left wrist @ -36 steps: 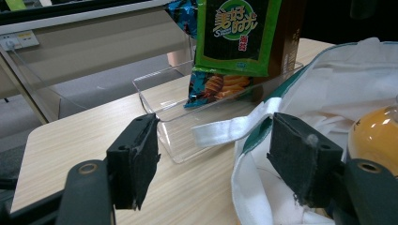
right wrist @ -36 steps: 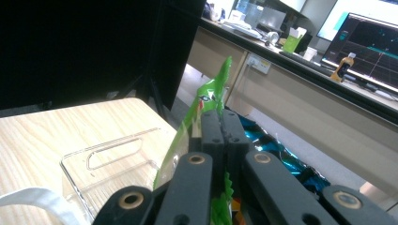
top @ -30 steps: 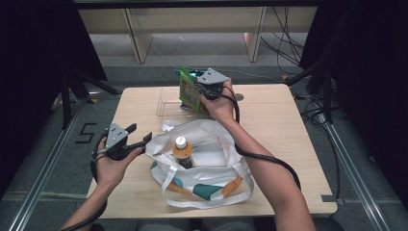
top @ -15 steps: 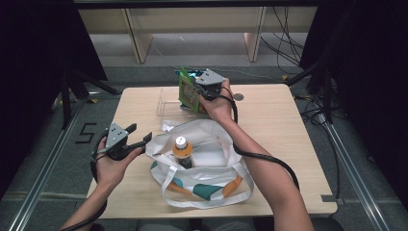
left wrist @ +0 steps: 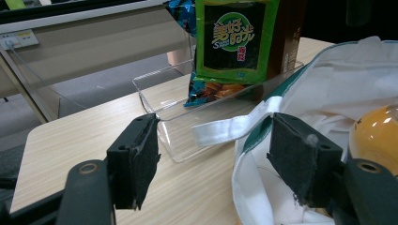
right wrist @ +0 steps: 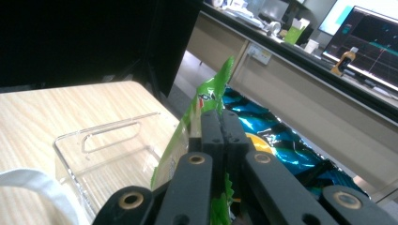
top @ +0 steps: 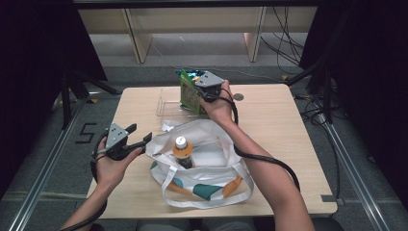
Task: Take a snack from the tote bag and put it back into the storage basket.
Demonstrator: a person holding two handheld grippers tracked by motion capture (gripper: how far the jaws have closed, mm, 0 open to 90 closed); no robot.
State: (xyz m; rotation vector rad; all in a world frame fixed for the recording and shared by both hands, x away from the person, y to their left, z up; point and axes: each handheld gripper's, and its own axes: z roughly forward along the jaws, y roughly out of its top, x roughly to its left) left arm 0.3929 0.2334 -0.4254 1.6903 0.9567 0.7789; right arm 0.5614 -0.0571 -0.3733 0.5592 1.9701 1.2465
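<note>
My right gripper [top: 202, 91] [right wrist: 219, 129] is shut on the top edge of a green snack bag [top: 188, 94] [left wrist: 232, 37] [right wrist: 204, 101] and holds it upright over the clear plastic tray [top: 166, 103] [left wrist: 187, 117] [right wrist: 108, 154] at the table's far side. A blue snack bag [right wrist: 281, 150] [left wrist: 211, 89] lies in the tray behind it. My left gripper [top: 139, 139] [left wrist: 218, 161] stands open at the near left, beside the mouth of a white tote bag [top: 207, 163] [left wrist: 328, 89]. Nothing is between its pads [left wrist: 136, 159]. An orange-labelled bottle [top: 182, 150] [left wrist: 378, 136] stands inside the tote.
The tote's white strap [left wrist: 225, 129] [right wrist: 33, 185] lies across the wood table [top: 284, 125] between tray and bag. A small round disc [top: 238, 96] lies on the table near the right hand. Desks and cables lie beyond the table's far edge.
</note>
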